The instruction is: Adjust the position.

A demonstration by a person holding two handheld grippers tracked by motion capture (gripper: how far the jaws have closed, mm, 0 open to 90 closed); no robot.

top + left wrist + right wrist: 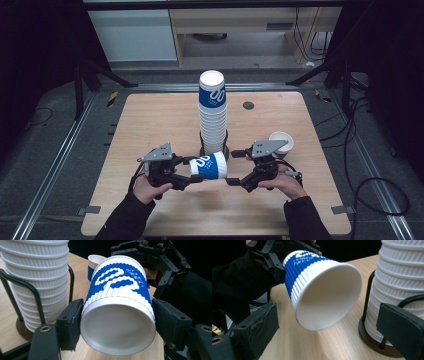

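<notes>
Showing a blue band with white swirl pattern on the white ribbed cup point(117, 312). Standing at twelve o'clock, a white ribbed stack of cups point(213, 117), top one wearing blue. Lying underneath, light wooden table point(150, 125); black grippers.

A blue-and-white ribbed paper cup point(208, 166) is lying on its side in the air above the wooden table point(150, 120), just in front of the tall stack of matching paper cups point(213, 112) standing in a black wire holder on a round dark base. Its closed base point(117, 327) is pointing toward the left side of the table, its open mouth point(329, 296) toward the right. White swirl markings are showing on its blue band, and its white inside is sitting empty.
</notes>
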